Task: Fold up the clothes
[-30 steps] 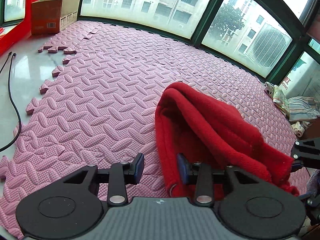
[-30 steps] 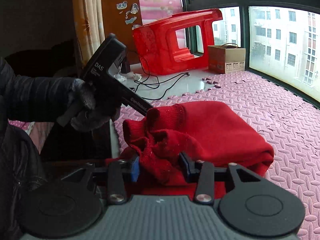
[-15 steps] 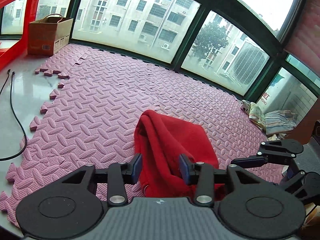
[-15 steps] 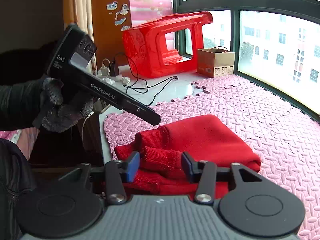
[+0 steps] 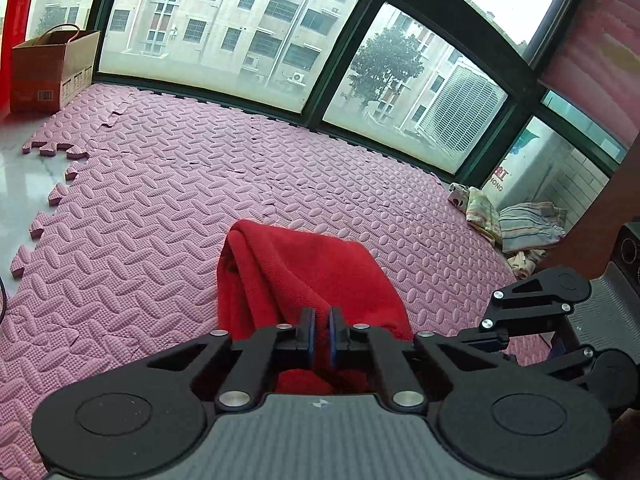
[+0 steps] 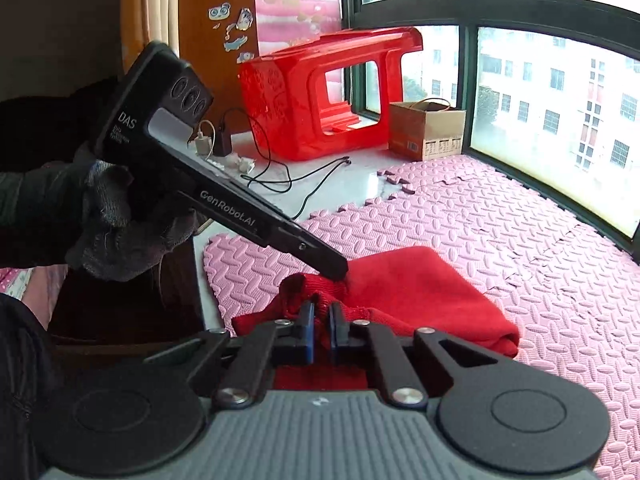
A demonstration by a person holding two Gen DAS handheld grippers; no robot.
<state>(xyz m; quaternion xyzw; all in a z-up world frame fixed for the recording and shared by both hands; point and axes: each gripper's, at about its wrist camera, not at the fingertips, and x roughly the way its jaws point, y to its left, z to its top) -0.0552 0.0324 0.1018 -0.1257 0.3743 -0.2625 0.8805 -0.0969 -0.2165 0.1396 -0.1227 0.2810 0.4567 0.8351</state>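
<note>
Here, one red sweater [image 5: 304, 280], bunched and partly folded, lying on the pink foam mat [image 5: 160, 200] near its front edge. Two grippers in view. Left gripper [image 5: 321, 330] pinched narrow on a fold of the sweater's near edge, blue pads almost touching with red cloth between. Right gripper [image 6: 321, 326] likewise drawn narrow, clamped on a ribbed bit of the sweater at its near end. Seen from the right wrist, the left gripper's nose pressed down into the cloth just beyond, held in one grey knitted glove [image 6: 116, 224].

Counted beyond that: one red plastic stool [image 6: 320, 92] tipped on its side on the white sill, one cardboard box [image 6: 426, 130] with handles beside it, one small pile of striped cloths [image 5: 516, 228] in the far corner of the mat, a black cable [image 6: 304, 184] trailing over the sill.

Readable writing: "DAS" and "GenRobot.AI" on the left gripper's body; smaller print under "DAS" too fine to read. Box printing too small to make out.
</note>
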